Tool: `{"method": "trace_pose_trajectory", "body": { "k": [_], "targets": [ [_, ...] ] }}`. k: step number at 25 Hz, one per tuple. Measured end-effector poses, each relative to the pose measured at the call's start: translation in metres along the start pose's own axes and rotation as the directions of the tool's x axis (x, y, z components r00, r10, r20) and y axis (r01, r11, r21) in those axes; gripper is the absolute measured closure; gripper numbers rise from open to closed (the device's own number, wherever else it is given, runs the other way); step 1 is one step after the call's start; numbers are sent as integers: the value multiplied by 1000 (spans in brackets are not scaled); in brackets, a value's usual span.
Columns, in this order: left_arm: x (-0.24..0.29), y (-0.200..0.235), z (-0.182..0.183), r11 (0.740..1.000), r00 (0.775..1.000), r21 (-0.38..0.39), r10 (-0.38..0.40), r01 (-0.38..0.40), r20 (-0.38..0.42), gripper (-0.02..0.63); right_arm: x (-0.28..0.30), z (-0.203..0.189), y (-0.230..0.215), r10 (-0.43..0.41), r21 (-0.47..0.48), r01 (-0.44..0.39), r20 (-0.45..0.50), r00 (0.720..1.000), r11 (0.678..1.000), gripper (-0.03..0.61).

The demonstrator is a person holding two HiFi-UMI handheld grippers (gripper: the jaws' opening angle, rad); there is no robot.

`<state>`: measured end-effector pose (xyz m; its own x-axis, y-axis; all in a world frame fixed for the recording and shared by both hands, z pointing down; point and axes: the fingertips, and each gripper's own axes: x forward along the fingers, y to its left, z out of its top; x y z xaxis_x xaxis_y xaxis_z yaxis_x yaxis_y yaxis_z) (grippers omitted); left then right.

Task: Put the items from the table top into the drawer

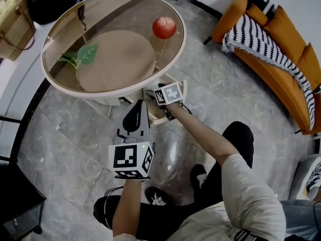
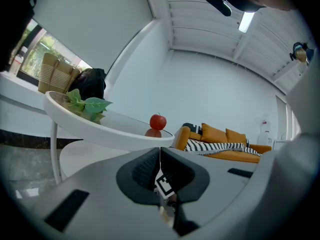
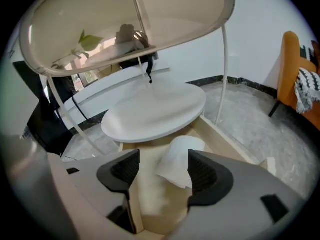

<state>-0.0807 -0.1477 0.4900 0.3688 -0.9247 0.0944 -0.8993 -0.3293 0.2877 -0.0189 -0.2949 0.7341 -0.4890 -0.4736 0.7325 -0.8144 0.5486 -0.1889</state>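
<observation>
A red apple (image 1: 164, 27) (image 2: 158, 121) and a green leafy sprig (image 1: 83, 55) (image 2: 87, 105) lie on the round glass table top (image 1: 60, 29). Below its near edge a wooden drawer (image 1: 153, 118) (image 3: 225, 141) stands pulled out. My right gripper (image 1: 165, 98) (image 3: 162, 159) reaches down into it, jaws open. A white folded paper or cloth (image 3: 180, 159) lies in the drawer between the jaws, close to the right pad, with no squeeze visible. My left gripper (image 1: 136, 107) (image 2: 160, 156) is held level in front of the table, shut and empty.
An orange sofa (image 1: 271, 49) with a striped blanket stands to the right. A woven bag (image 1: 12, 31) and a black bag (image 1: 50, 1) sit behind the table. A round lower shelf (image 3: 155, 109) hangs over the drawer. The person's legs and shoes are below.
</observation>
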Motion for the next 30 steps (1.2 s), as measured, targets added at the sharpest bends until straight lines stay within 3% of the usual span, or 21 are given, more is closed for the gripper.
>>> {"method": "trace_pose_trajectory", "body": {
  "k": [3,8,11,14,16,19,25,30],
  "targets": [
    [1,-3,3,998,1000,65,8,-8,-4,592,-33,16,9,30,-39,-26,124,992,999,288],
    [4,-11,14,985,1000,169,17,-18,10,592,-101,44,13,37,-32,-28,318,947,999,288],
    [5,-16,28,978,997,202,32,-45,67,592,-138,52,18,50,-70,-25,390,920,997,291],
    [6,-18,29,973,998,229,25,-40,64,592,-169,65,14,36,-118,22,470,882,993,469],
    [5,-13,24,972,999,232,32,-39,35,592,-188,72,19,69,-160,16,515,854,987,499],
    [3,-5,31,975,997,212,57,-66,48,592,-211,72,31,107,-201,11,566,818,979,528],
    [-4,3,48,967,993,235,82,-100,83,592,-236,88,59,177,-279,-4,599,781,960,535],
    [-17,24,69,941,966,241,205,-239,156,594,-261,111,85,295,-271,-151,637,712,951,535]
  ]
}}
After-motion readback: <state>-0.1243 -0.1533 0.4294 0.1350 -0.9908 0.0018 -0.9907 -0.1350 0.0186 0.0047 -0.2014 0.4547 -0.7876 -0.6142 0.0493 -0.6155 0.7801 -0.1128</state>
